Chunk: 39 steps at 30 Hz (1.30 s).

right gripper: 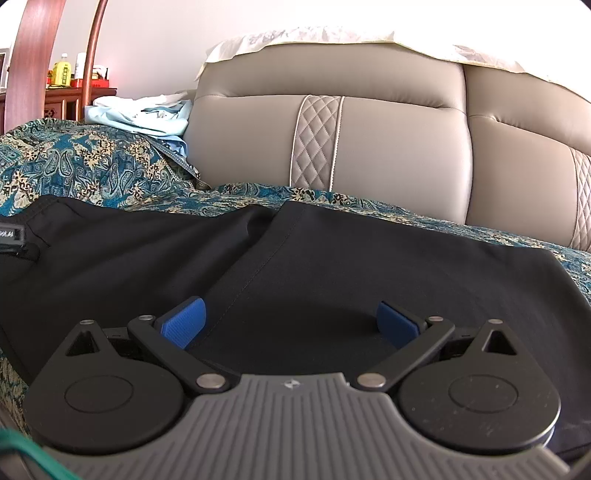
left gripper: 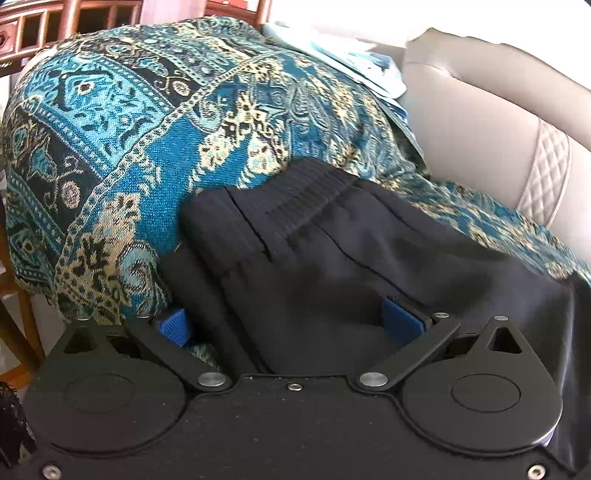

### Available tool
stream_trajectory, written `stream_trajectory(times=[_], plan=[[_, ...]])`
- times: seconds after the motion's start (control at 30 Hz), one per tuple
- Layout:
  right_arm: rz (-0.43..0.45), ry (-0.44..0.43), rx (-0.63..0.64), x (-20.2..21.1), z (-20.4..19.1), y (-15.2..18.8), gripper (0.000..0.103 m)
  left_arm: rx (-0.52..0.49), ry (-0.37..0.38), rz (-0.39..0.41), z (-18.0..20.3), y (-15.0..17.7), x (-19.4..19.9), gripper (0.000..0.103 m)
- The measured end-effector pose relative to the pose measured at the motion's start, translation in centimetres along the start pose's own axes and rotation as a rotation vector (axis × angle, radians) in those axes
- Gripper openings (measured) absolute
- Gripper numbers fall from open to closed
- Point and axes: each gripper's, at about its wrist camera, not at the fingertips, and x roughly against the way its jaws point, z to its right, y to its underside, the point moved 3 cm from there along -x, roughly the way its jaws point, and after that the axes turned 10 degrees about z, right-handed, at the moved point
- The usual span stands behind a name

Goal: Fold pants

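Observation:
Black pants (left gripper: 332, 251) lie on a teal paisley throw (left gripper: 129, 122) over a sofa seat. In the left wrist view their ribbed elastic waistband (left gripper: 306, 192) faces away from me. My left gripper (left gripper: 288, 325) is open, its blue pads (left gripper: 175, 325) straddling a bunch of black cloth near the waist without clamping it. In the right wrist view the black pants (right gripper: 332, 266) spread flat, a folded leg edge running up the middle. My right gripper (right gripper: 291, 325) is open just above the cloth, with both blue pads (right gripper: 184, 325) wide apart.
The beige leather sofa back (right gripper: 388, 147) with quilted strips rises behind the seat. Light blue clothes (right gripper: 147, 114) lie heaped on the throw at the left. A wooden cabinet (right gripper: 74, 94) with bottles stands far left, and wooden chair rails (left gripper: 74, 22) show beyond the throw.

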Motion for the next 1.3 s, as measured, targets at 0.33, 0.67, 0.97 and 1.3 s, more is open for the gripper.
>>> stream_trajectory(times=[0.33, 0.67, 0.97, 1.3], plan=[[0.011, 0.012, 0.013, 0.1, -0.1, -0.1, 0.103, 0.034, 0.023, -0.013, -0.4, -0.4, 0.2, 0.099], [0.025, 0.024, 0.03, 0.2, -0.4, 0.0, 0.103, 0.109, 0.109, 0.032, -1.0, -0.4, 0.7, 0.084], [0.038, 0.041, 0.057, 0.3, -0.9, 0.1, 0.103, 0.151, 0.07, 0.028, -1.2, -1.2, -0.7, 0.055], [-0.114, -0.069, -0.011, 0.5, 1.8, -1.3, 0.103, 0.188, 0.087, 0.1, -1.4, -3.6, 2.2, 0.014]])
